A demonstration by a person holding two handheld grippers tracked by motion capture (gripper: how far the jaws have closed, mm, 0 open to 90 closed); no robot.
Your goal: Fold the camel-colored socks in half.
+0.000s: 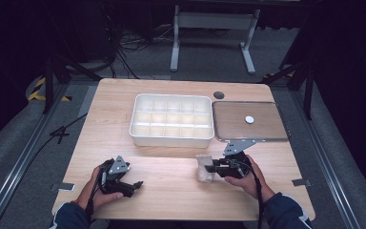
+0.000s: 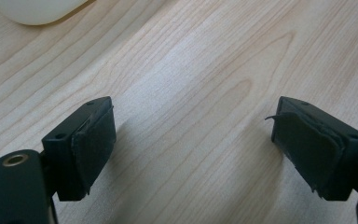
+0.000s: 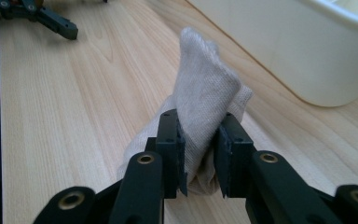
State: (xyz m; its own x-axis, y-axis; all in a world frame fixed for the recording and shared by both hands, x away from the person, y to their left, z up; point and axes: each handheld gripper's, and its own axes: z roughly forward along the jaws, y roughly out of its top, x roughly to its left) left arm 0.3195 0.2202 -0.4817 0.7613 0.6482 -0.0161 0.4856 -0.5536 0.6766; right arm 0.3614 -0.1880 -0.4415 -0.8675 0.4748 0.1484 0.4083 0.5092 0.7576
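While the right gripper [image 3: 200, 154] is pinching a beige sock [image 3: 205, 107] between its jaws, the cloth is bunching up above the pads (its lower folds are lying on the wooden table [image 1: 171, 191], just in front of the white compartment tray [image 1: 171, 136]). Well apart on the near left, the left gripper [image 2: 193, 140] is hovering with jaws spread wide, nothing between them.
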